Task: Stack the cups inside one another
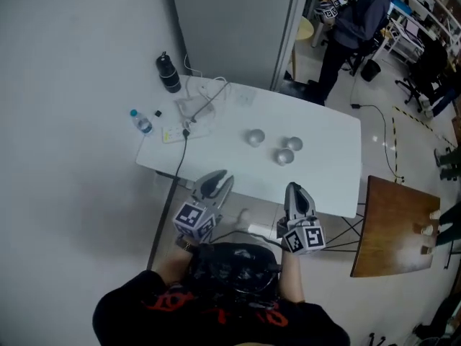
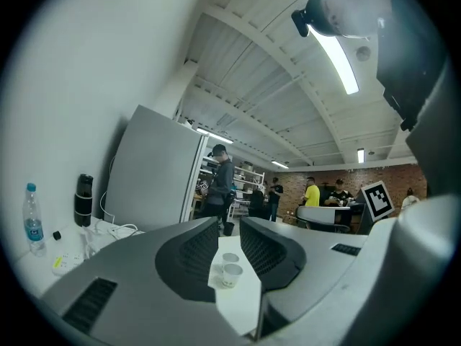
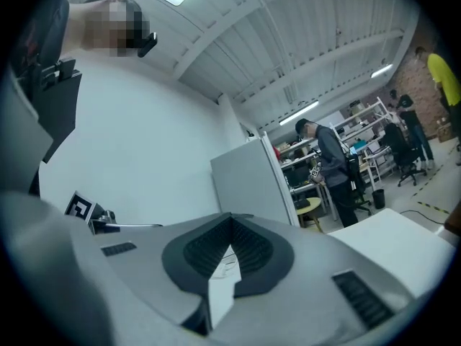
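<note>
Three small metallic cups stand apart near the middle of the white table (image 1: 328,175): one on the left (image 1: 254,137), one on the right (image 1: 293,144) and one nearer me (image 1: 284,156). My left gripper (image 1: 218,178) hovers at the table's near edge, short of the cups, with its jaws open and nothing between them. In the left gripper view two cups, the nearer (image 2: 231,274) and the farther (image 2: 230,258), show far off through the gap of the left gripper (image 2: 229,226). My right gripper (image 1: 294,188) is beside it at the near edge, shut and empty. In its own view the right gripper (image 3: 230,222) has its tips together.
At the table's far left are a black flask (image 1: 168,72), a water bottle (image 1: 141,122), a power strip with a black cable (image 1: 184,130) and white cords (image 1: 205,96). A wooden board (image 1: 395,225) stands to the right. A person (image 1: 353,20) stands beyond the grey partition (image 1: 230,20).
</note>
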